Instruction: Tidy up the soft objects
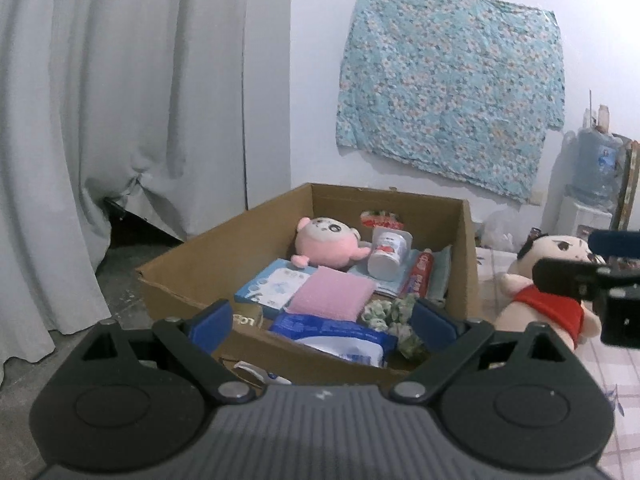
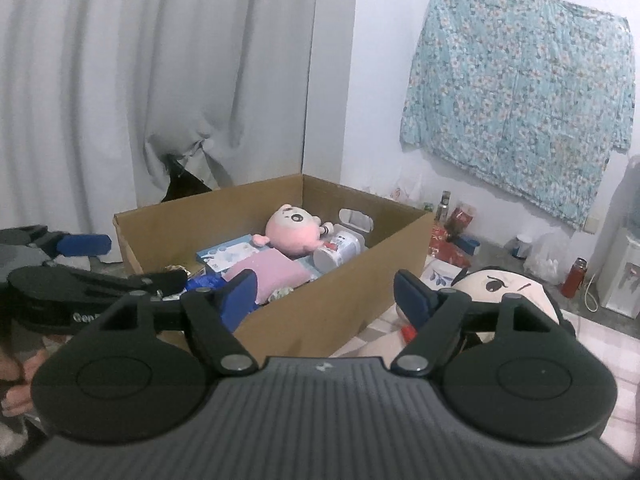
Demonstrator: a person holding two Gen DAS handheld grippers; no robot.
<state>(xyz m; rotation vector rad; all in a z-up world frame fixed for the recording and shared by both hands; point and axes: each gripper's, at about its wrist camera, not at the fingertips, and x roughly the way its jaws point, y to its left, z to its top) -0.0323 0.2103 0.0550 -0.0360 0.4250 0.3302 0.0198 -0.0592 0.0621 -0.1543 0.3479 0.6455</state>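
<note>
An open cardboard box (image 1: 192,264) (image 2: 360,304) holds a pink plush (image 1: 326,242) (image 2: 294,228), a pink sponge pad (image 1: 330,292) (image 2: 272,270), a floral scrunchie (image 1: 394,314), a white tub (image 1: 386,256) (image 2: 340,250), toothpaste (image 1: 420,274) and blue packets (image 1: 340,334). A doll with black hair and a red top (image 1: 548,280) (image 2: 504,292) sits right of the box on a tiled mat. My left gripper (image 1: 322,316) is open and empty at the box's near edge. My right gripper (image 2: 326,292) is open and empty, near the doll.
A white curtain (image 1: 100,120) hangs at the left. A floral cloth (image 1: 448,84) hangs on the back wall. A water dispenser (image 1: 592,184) stands at the far right. Bottles and a red flask (image 2: 574,282) stand by the wall behind the box.
</note>
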